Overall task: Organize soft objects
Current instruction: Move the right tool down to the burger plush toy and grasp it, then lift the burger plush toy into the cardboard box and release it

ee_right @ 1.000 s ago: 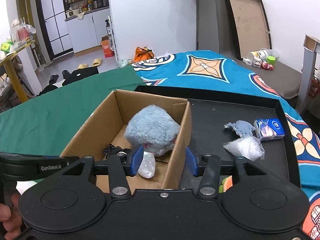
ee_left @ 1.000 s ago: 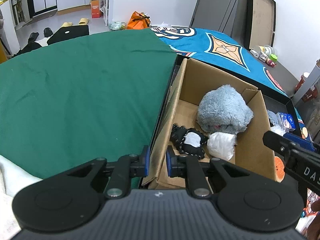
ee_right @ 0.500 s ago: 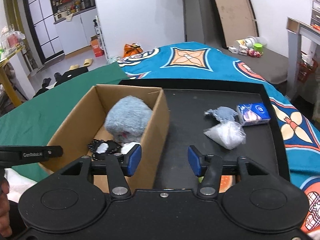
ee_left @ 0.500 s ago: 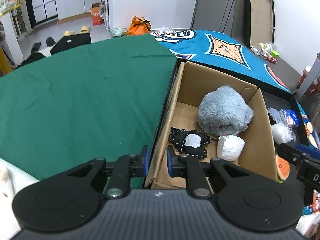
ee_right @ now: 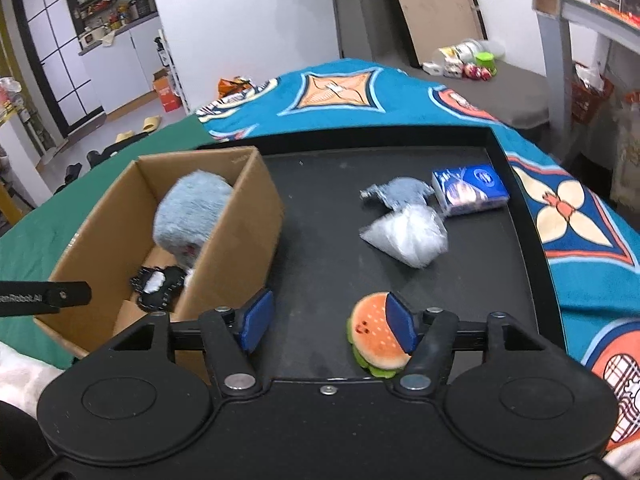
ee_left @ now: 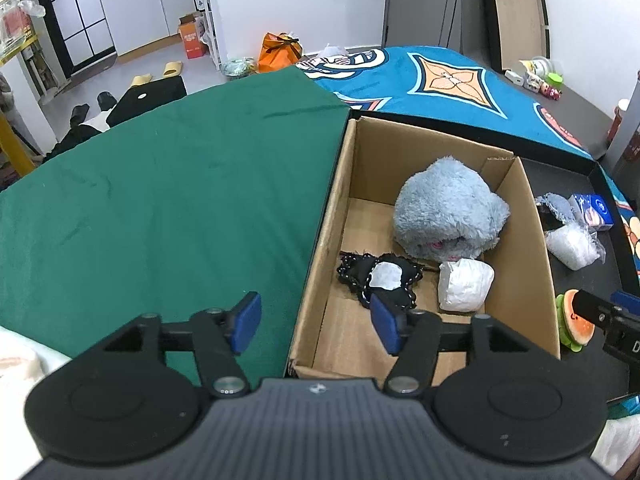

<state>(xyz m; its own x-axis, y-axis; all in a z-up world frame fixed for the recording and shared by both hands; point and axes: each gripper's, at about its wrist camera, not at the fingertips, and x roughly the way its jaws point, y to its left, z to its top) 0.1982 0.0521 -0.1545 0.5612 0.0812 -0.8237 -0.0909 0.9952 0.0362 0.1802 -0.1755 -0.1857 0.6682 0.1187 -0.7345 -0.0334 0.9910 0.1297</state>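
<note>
A cardboard box (ee_left: 516,236) (ee_right: 236,232) stands on a black tray (ee_right: 332,248). It holds a fluffy blue plush (ee_left: 448,208) (ee_right: 190,208), a black lace piece (ee_left: 378,274) (ee_right: 156,282) and a white pouch (ee_left: 464,284). On the tray lie a burger plush (ee_right: 372,332) (ee_left: 574,322), a clear bag (ee_right: 404,234) (ee_left: 572,244), a grey rag (ee_right: 396,192) and a blue tissue pack (ee_right: 468,188) (ee_left: 594,210). My left gripper (ee_left: 316,326) is open and empty over the box's near left wall. My right gripper (ee_right: 328,322) is open and empty, its right pad at the burger.
The tray and box rest on a surface covered by a green cloth (ee_left: 160,200) and a blue patterned blanket (ee_right: 360,96). A shelf unit (ee_right: 592,40) stands at the right. Small items sit on a grey bench (ee_right: 464,60) behind.
My left gripper has opened from nearly shut. My right gripper has opened wider and swung right, from the box to the tray by the burger plush.
</note>
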